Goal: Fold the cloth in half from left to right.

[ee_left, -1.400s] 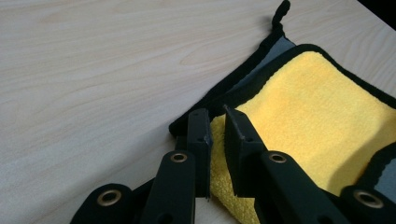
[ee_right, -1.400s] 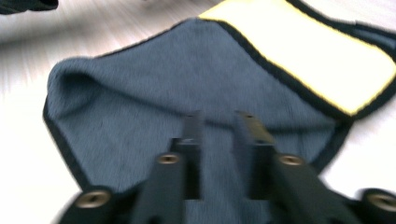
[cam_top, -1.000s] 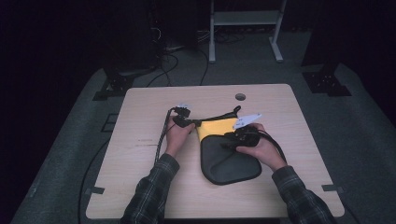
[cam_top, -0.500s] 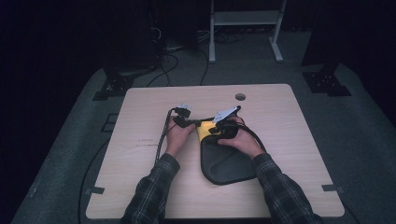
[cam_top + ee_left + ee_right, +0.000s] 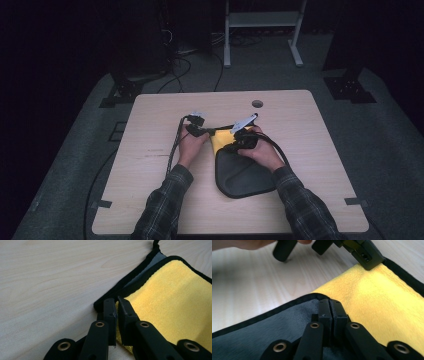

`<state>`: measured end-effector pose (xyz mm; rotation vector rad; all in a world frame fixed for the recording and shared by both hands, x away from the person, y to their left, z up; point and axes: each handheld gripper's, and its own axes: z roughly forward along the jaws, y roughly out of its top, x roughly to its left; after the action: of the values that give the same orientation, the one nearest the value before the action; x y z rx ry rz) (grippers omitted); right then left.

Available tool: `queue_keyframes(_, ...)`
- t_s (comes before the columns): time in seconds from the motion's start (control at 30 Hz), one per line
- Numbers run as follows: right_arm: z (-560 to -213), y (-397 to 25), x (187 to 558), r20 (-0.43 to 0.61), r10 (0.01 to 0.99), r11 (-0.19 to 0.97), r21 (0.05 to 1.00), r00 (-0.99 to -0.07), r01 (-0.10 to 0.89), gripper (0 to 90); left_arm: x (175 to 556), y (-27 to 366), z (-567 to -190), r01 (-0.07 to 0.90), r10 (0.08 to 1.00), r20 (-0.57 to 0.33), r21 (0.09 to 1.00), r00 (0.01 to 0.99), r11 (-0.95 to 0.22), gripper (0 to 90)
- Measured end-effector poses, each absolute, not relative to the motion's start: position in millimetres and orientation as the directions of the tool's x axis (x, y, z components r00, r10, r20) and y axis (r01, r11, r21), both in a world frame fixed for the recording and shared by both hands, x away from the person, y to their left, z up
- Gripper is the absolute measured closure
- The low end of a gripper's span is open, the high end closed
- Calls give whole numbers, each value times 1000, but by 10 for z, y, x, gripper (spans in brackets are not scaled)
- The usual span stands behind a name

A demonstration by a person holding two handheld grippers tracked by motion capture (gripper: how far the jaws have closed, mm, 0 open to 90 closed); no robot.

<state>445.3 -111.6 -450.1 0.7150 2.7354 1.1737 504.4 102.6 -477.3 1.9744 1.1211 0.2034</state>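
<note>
Since a second ago the right claw [image 5: 239, 138] has swung toward the left claw [image 5: 204, 132]. Both pinch the cloth's [image 5: 243, 172] black-bound edge, lying before them on the bench [image 5: 310, 150], probably to fold it.

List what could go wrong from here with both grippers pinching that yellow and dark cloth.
1. The left gripper bites only the black-trimmed edge of the cloth near a corner; a pull may slip it free.
2. The right gripper clamps the rim where the dark grey side folds over the yellow; uneven pulls could bunch the fold rather than flatten it.
3. The grippers sit close together over the table, so the hands may collide.
</note>
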Motion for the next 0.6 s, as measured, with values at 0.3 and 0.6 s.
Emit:
queue_keyframes(0.3, -4370, -1571, 4150, 135, 456, 552, 733, -880, 399, 883, 5046, 1021, -4770, 636, 774, -242, 729, 585, -252, 854)
queue_keyframes(0.6, -4319, -2035, 3806, 141, 465, 530, 746, -874, 403, 883, 5048, 1020, -4768, 641, 776, -245, 726, 581, -250, 857)
